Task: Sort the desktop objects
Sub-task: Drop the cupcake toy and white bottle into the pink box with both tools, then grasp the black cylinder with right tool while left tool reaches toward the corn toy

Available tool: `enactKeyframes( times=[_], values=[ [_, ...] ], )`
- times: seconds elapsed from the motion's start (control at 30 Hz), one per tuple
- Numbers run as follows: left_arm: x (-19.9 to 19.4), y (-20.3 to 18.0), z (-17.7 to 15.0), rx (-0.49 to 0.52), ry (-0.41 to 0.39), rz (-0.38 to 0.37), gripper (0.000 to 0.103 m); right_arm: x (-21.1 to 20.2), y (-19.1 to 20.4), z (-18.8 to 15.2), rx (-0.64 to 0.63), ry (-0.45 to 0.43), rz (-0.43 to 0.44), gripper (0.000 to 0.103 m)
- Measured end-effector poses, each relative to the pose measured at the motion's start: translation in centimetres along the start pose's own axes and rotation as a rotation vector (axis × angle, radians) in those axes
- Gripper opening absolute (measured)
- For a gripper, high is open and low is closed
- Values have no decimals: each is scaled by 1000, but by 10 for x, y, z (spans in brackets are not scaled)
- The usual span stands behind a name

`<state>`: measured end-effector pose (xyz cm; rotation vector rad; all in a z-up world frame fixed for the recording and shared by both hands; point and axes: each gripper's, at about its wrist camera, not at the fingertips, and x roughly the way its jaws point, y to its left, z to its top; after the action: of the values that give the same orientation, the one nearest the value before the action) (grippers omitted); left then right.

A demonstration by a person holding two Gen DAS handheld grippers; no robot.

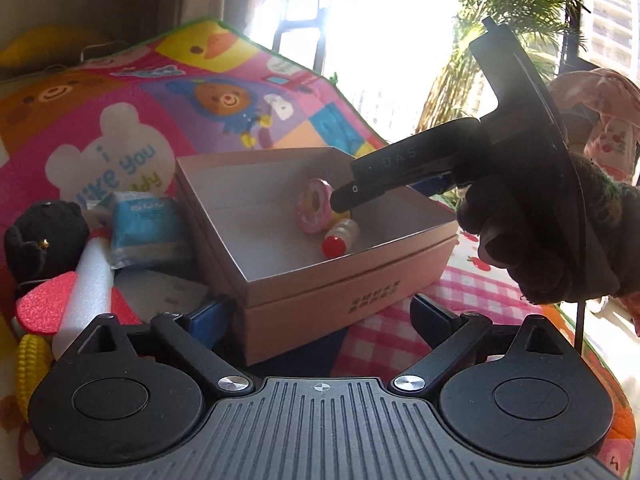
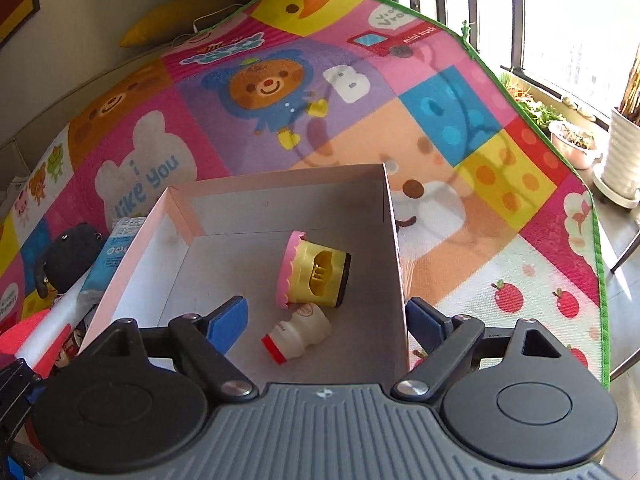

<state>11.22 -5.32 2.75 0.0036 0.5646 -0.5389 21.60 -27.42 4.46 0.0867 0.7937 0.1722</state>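
Sunlit room; working surface is a bright cartoon-print play mat (image 2: 460,184) with a green hem, window glare and potted plants (image 2: 624,148) beyond its far edge.

Task items: open pale-pink cardboard box (image 2: 132,264) sits on the mat. Inside lie a pink-and-yellow plastic cupcake toy (image 2: 314,274) on its side and, just beside it, a small cream toy bottle with a red cap (image 2: 298,336). Unsorted pile left of the box: black plush toy (image 1: 44,236), blue-and-white packet (image 1: 142,228), white foam tube (image 1: 90,280), red foam piece (image 1: 44,306), yellow corn toy (image 1: 30,364).

My right gripper (image 2: 326,318) hovers over the box, jaws spread and empty, straddling the box's right wall. My left gripper (image 1: 320,314) is also released, holding nothing, low against the box's near corner.

Risks, as I judge them:
- right jaw catching the box wall on withdrawal, dragging or tipping the box;
- left jaws nudging the box;
- glare masking the pile in the left view.
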Motion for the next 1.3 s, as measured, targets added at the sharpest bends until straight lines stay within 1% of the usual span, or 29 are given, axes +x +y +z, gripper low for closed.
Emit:
enactKeyframes(
  times=[0.07, 0.1, 0.13, 0.2, 0.23, 0.27, 0.3, 0.33, 0.37, 0.43, 0.47, 0.53, 0.6, 0.67, 0.77, 0.83, 0.9, 0.93, 0.97, 1.0, 1.07, 1.13, 1.23, 1.3],
  values=[
    [-14, 4, 0, -23, -12, 13, 98, 2, 7, 4, -27, 1, -9, 87],
    [-25, 5, -2, -28, -28, 35, 98, -1, 11, 7, -39, -21, -26, 86],
    [-37, 6, -4, -26, -44, 64, 98, -8, 16, 9, -58, -67, -50, 86],
    [-61, 11, -13, -3, -78, 128, 100, -30, 35, 11, -126, -194, -130, 86],
    [-70, 13, -17, 9, -87, 171, 100, -41, 47, 11, -182, -246, -141, 86],
    [-79, 18, -22, 16, -91, 225, 100, -51, 62, 9, -241, -278, -131, 86],
    [-85, 24, -25, 14, -91, 270, 101, -58, 78, 6, -288, -290, -109, 86],
    [-90, 31, -28, 5, -88, 299, 101, -63, 93, 4, -316, -283, -71, 84],
    [-95, 40, -30, -14, -79, 323, 101, -66, 109, 1, -333, -263, -16, 80],
    [-101, 58, -34, -60, -63, 374, 101, -65, 139, -5, -360, -203, 90, 56],
    [-104, 66, -37, -82, -55, 397, 101, -63, 151, -8, -368, -174, 117, 53],
    [-114, 81, -43, -129, -48, 439, 101, -58, 179, -24, -392, -118, 155, 39],
    [-124, 96, -49, -175, -49, 471, 101, -59, 194, -46, -393, -101, 158, 38],
    [-130, 108, -52, -221, -49, 496, 101, -60, 204, -74, -390, -102, 126, 38],
    [-134, 120, -52, -279, -49, 507, 101, -50, 212, -106, -359, -62, 74, 38],
    [-133, 119, -51, -282, -53, 494, 101, -36, 212, -116, -327, -40, 17, 38],
    [-132, 113, -49, -269, -49, 483, 101, -24, 209, -117, -289, -37, -25, 38],
    [-131, 110, -49, -262, -45, 476, 101, -21, 206, -116, -261, -39, -15, 36],
    [-130, 107, -49, -256, -41, 472, 101, -22, 203, -115, -241, -36, 1, 33],
    [-130, 103, -49, -251, -38, 470, 101, -23, 201, -115, -237, -28, 14, 26],
    [-128, 99, -50, -245, -29, 469, 101, -31, 198, -118, -271, -46, 15, 24],
    [-125, 95, -51, -240, -15, 467, 101, -41, 189, -123, -294, -50, 25, 19],
    [-114, 91, -54, -221, 2, 450, 101, -57, 167, -130, -288, 3, 75, 17],
    [-103, 89, -54, -199, 18, 436, 101, -71, 151, -138, -302, 23, 102, 17]
  ],
)
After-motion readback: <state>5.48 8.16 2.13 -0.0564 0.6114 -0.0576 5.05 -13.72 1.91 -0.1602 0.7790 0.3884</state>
